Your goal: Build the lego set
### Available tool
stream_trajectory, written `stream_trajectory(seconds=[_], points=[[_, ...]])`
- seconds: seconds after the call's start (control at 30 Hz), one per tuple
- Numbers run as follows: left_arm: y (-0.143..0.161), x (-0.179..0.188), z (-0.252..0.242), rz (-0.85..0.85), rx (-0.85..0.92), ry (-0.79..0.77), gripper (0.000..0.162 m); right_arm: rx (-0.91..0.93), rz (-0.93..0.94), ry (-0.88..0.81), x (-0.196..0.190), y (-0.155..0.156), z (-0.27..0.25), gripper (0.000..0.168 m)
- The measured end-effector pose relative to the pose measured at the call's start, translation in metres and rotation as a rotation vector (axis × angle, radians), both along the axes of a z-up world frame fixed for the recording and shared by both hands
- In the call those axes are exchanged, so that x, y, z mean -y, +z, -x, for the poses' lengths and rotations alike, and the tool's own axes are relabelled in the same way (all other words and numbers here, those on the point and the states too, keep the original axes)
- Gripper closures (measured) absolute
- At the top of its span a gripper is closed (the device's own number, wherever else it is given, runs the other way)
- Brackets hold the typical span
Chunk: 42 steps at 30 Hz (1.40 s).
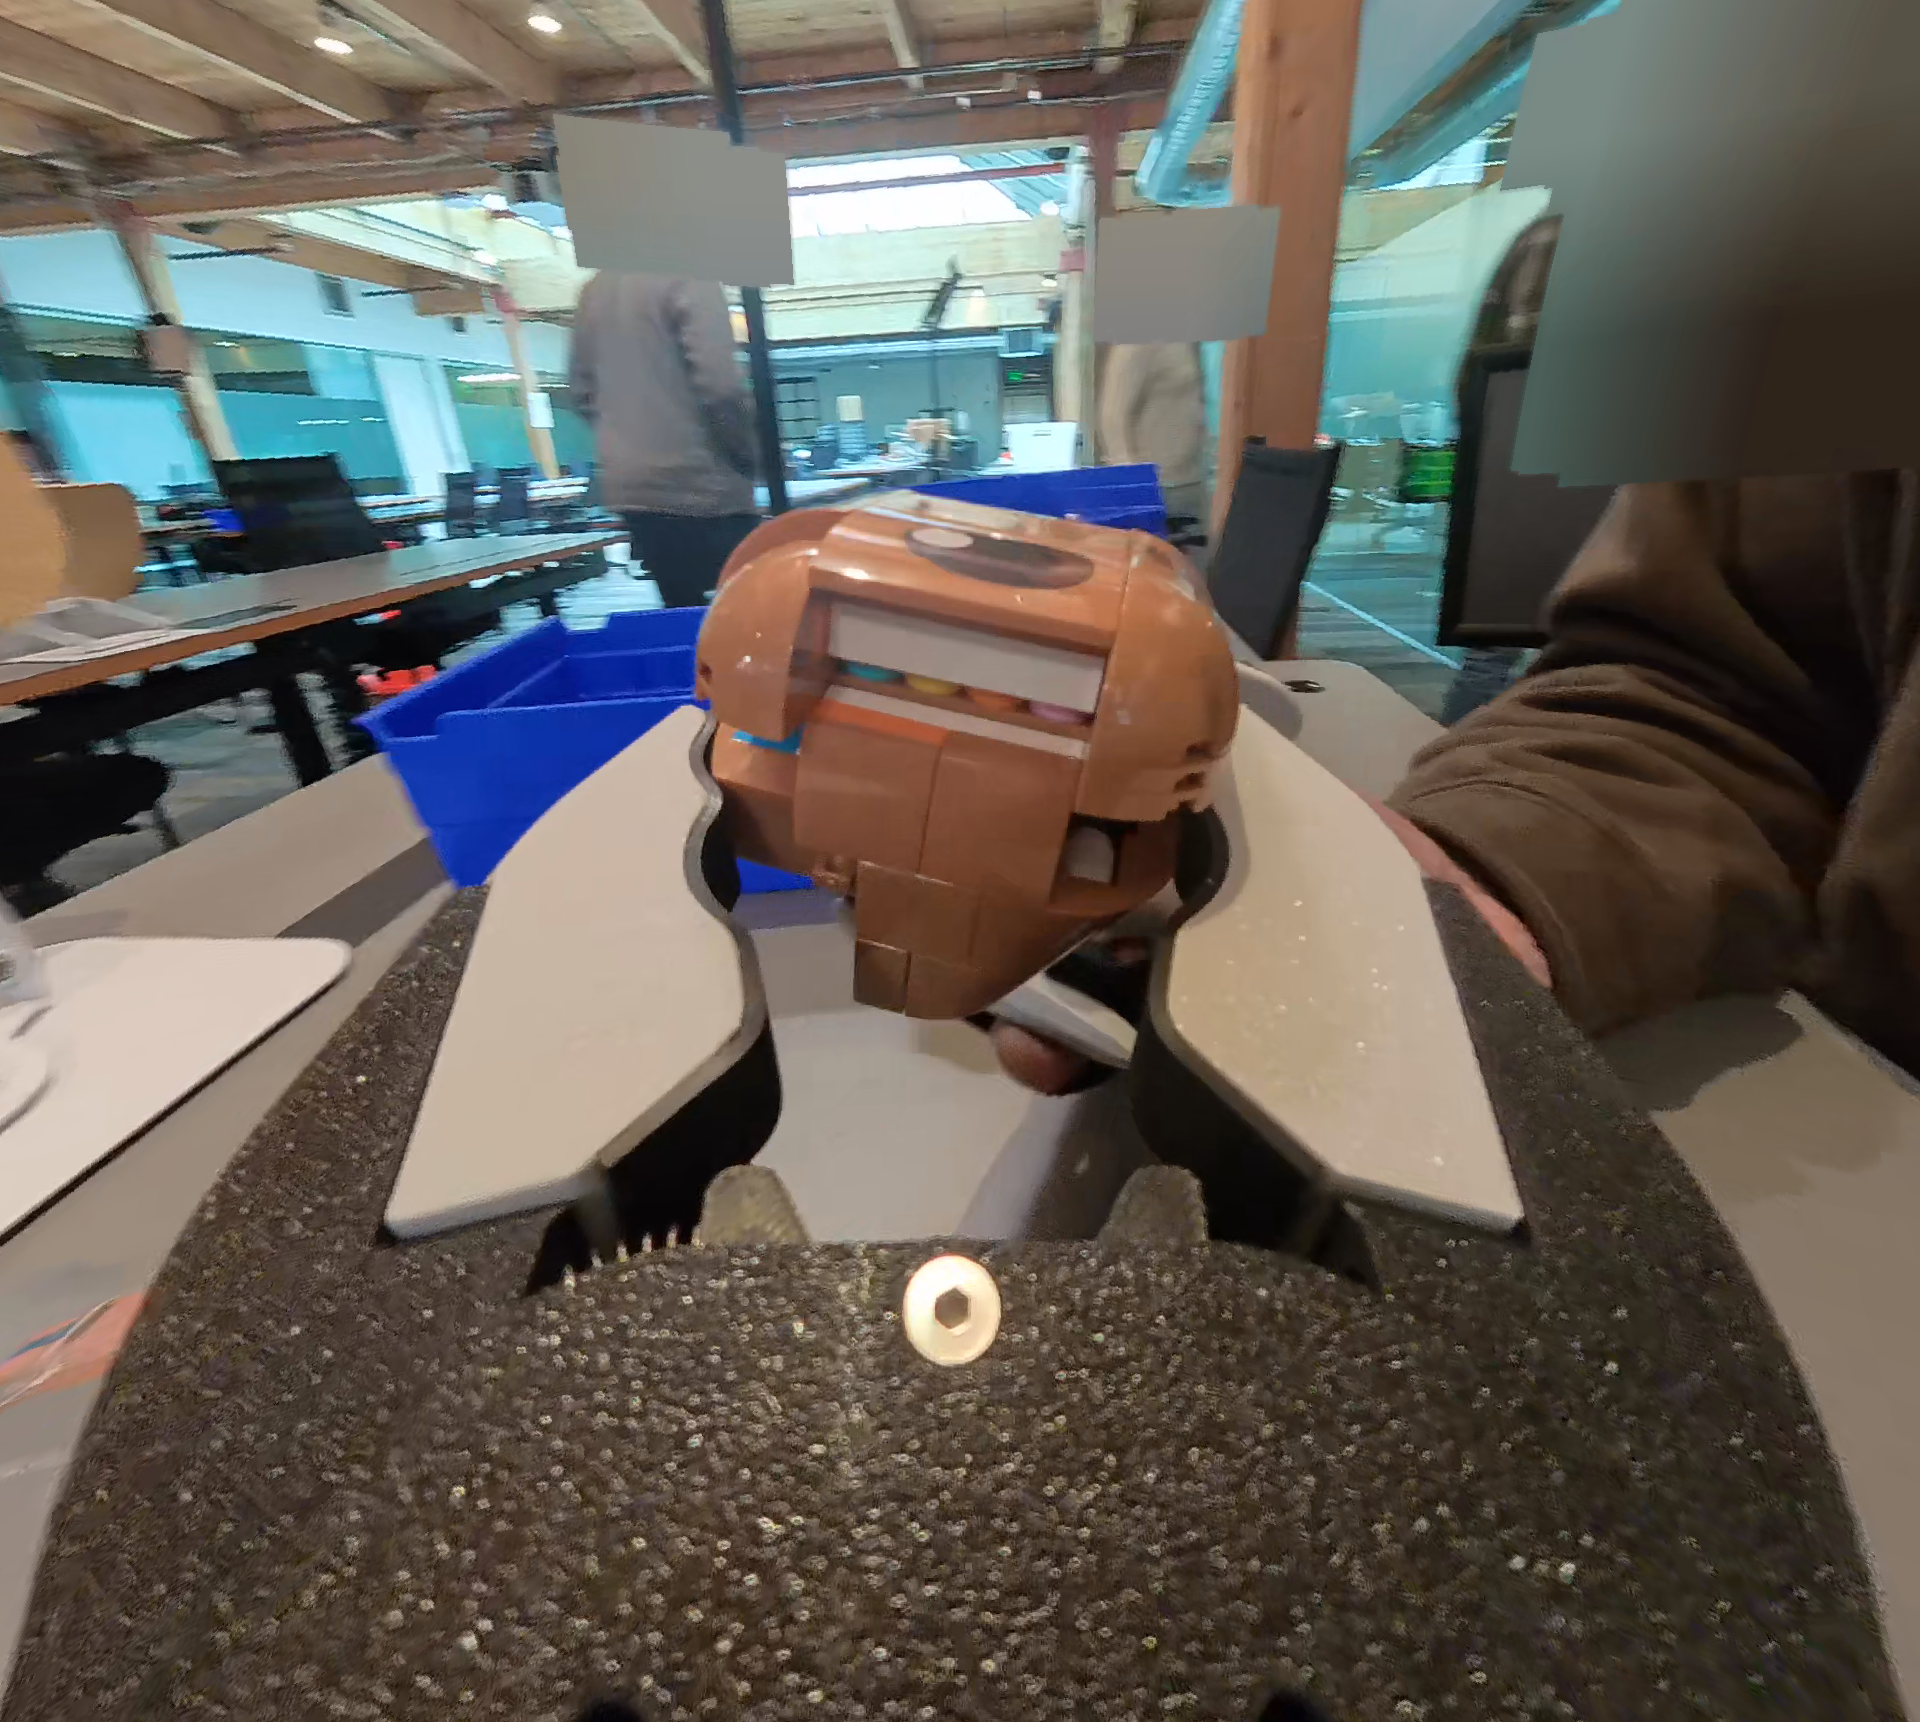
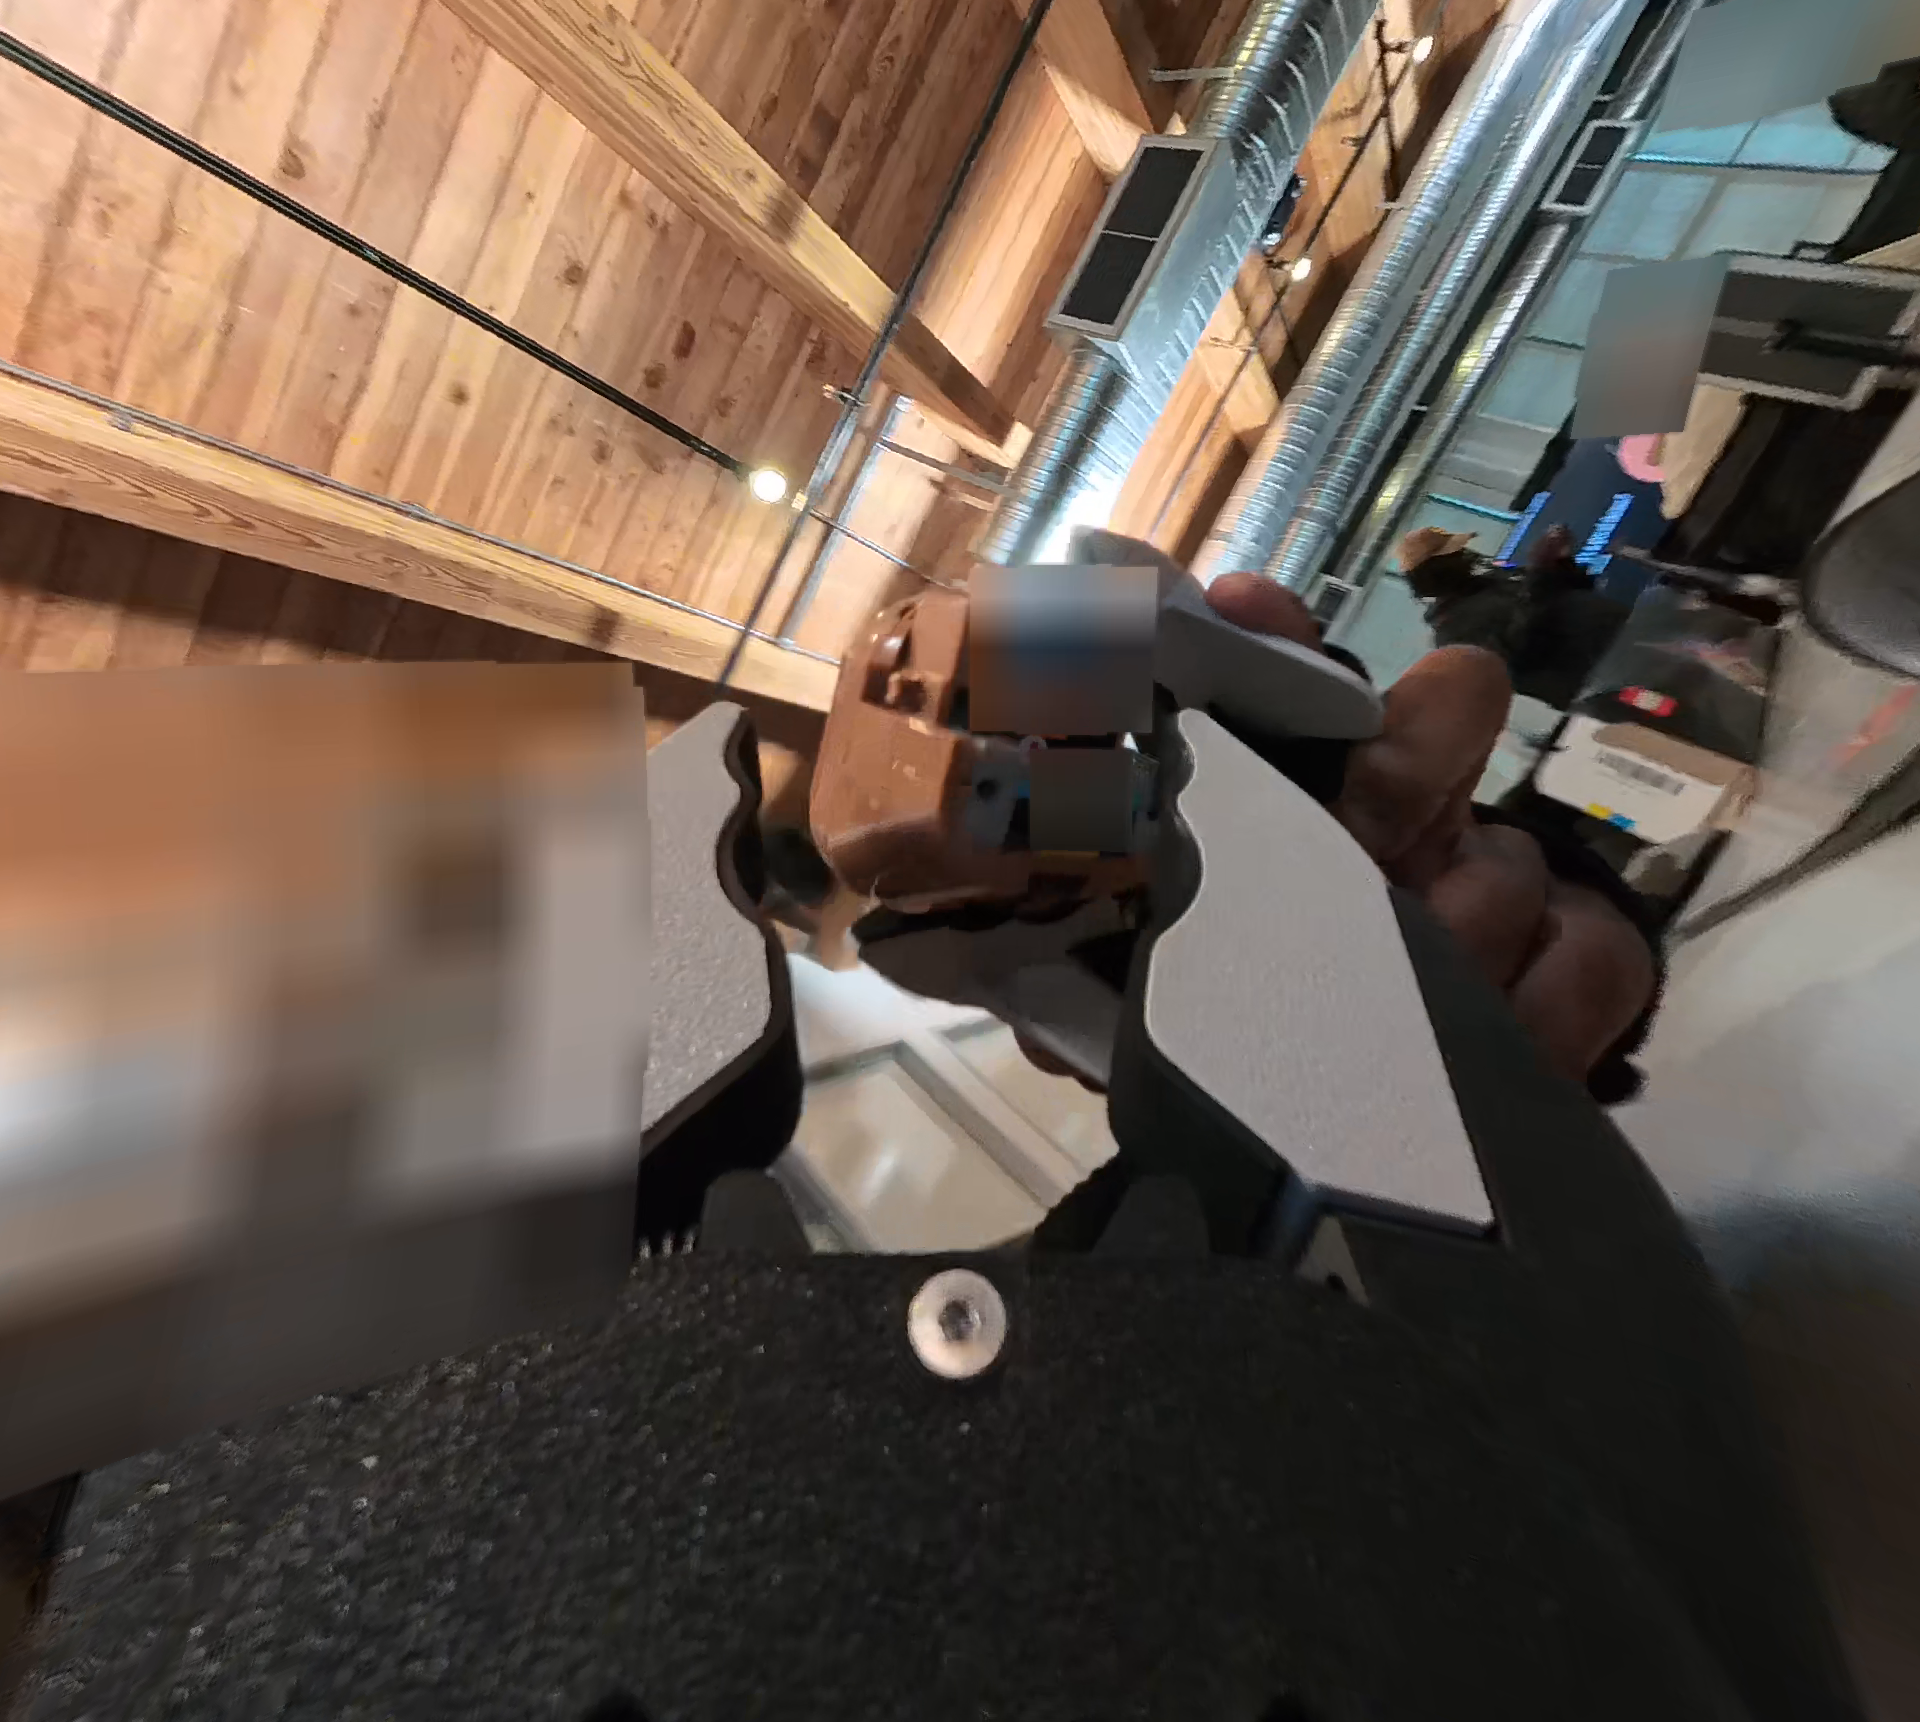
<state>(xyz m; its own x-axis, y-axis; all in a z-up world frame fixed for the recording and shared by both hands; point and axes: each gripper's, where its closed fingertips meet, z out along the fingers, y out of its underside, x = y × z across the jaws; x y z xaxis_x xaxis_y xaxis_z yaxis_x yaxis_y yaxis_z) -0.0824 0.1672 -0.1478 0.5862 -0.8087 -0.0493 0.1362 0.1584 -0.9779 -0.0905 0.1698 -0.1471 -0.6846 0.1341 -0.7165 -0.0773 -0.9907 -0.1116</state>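
Both tools, left (image 1: 961,799) and right (image 2: 961,799), clamp the brown lego build (image 1: 966,737), its underside hidden.

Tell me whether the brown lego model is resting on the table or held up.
Held up. In the left wrist view, the brown lego model sits clamped between the left gripper jaws, with the grey table visible below it.

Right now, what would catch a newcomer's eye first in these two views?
The brown lego model, rounded with a row of coloured studs in a slot, held up between the fingers of the left hand-held gripper. The right hand-held gripper grips it too, tilted up at the wooden ceiling. Behind the model, blue bins sit on the table.
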Motion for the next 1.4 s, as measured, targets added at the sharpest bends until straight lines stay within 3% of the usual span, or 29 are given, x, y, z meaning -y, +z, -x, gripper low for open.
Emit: stream_trajectory(seconds=[0.13,0.27,0.43,0.6,0.77,0.9,1.4], points=[[0.000,-0.018,0.026,0.016,0.025,0.221,0.077,0.196,-0.177,-0.077,-0.008,-0.008,-0.003,0.097],[-0.013,-0.025,0.039,0.063,-0.013,0.390,0.077,0.393,-0.520,-0.139,-0.007,0.001,-0.003,0.093],[-0.023,-0.018,0.034,0.125,-0.030,0.394,0.078,0.543,-0.900,-0.104,0.014,0.019,0.005,0.089],[-0.037,-0.010,0.031,0.204,-0.063,0.380,0.078,0.746,-1.485,-0.100,0.006,0.011,0.017,0.085],[-0.041,-0.003,0.028,0.230,-0.087,0.361,0.078,0.821,-1.889,0.221,0.016,-0.014,0.024,0.081],[-0.040,-0.002,0.032,0.243,-0.077,0.368,0.078,0.770,-1.966,0.378,0.032,-0.017,0.031,0.085],[-0.051,-0.003,0.032,0.268,-0.170,0.382,0.078,0.808,-2.229,0.596,0.021,-0.037,0.040,0.097]])
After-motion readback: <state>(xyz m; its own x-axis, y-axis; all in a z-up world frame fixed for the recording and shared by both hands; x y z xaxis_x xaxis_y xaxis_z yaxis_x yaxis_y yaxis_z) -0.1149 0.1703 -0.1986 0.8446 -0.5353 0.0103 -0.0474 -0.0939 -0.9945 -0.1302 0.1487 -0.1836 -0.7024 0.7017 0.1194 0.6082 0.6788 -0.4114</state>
